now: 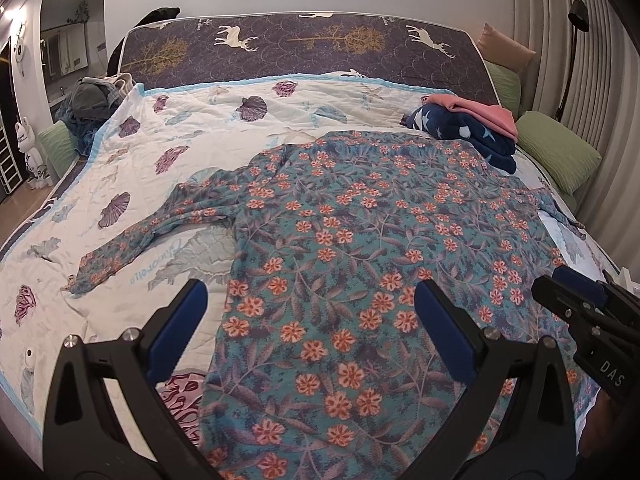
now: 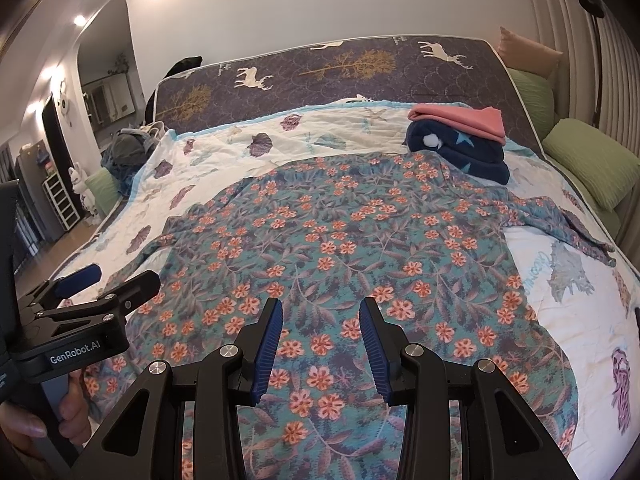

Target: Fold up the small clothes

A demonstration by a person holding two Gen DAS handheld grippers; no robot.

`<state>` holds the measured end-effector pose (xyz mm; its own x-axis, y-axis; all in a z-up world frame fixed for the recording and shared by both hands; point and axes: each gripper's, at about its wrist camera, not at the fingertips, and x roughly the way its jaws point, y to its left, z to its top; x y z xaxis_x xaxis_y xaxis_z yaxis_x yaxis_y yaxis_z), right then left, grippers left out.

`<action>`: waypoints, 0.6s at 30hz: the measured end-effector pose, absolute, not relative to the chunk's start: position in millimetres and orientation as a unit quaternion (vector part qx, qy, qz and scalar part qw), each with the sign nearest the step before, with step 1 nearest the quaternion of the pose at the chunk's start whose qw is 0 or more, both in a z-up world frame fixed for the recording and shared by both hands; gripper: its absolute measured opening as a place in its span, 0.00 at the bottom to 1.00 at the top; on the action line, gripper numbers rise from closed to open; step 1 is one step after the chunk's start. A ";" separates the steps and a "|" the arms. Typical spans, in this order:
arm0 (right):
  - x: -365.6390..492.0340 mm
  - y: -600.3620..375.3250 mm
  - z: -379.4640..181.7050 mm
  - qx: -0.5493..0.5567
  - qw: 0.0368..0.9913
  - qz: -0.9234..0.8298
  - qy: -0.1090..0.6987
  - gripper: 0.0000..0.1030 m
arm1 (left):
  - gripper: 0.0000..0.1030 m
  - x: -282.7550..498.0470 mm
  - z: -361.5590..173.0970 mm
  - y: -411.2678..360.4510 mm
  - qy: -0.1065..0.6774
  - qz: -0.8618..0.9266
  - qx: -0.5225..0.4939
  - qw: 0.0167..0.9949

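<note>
a floral garment point(image 1: 360, 240) lies spread lengthwise up the bed's middle, its hem at the near edge beneath the left gripper point(image 1: 310, 320) and right gripper point(image 2: 320, 344), both with jaws apart and empty.

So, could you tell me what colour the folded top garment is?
Pink folded garment, seen best in the right wrist view.
</note>
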<state>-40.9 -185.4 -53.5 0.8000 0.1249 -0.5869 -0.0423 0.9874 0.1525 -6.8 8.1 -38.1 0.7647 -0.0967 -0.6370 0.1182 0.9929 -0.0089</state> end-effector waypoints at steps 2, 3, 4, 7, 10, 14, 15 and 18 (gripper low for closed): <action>-41.0 -183.7 -54.3 0.065 0.946 0.045 0.314 0.39 | 1.00 -6.4 -38.3 8.9 0.338 -0.057 0.015 0.939; -41.0 -183.2 -54.5 0.064 0.946 0.046 0.314 0.39 | 1.00 -6.4 -38.6 9.3 0.338 -0.057 0.015 0.939; -40.9 -182.5 -54.7 0.063 0.946 0.046 0.314 0.39 | 1.00 -6.4 -38.4 9.1 0.338 -0.057 0.015 0.939; -40.8 -181.0 -55.0 0.061 0.946 0.047 0.315 0.39 | 1.00 -5.9 -39.0 11.9 0.339 -0.057 0.012 0.939; -40.7 -180.2 -54.8 0.059 0.946 0.048 0.315 0.39 | 1.00 -5.5 -39.9 14.9 0.340 -0.056 0.008 0.939; -39.7 -179.3 -53.6 0.057 0.946 0.048 0.316 0.39 | 1.00 -4.7 -39.9 20.1 0.340 -0.053 0.003 0.939; -39.4 -178.7 -53.4 0.056 0.946 0.049 0.316 0.39 | 1.00 -4.3 -40.1 21.8 0.340 -0.053 0.002 0.939; -36.7 -175.9 -51.5 0.050 0.946 0.052 0.316 0.39 | 1.00 -1.5 -40.7 31.3 0.340 -0.056 -0.010 0.939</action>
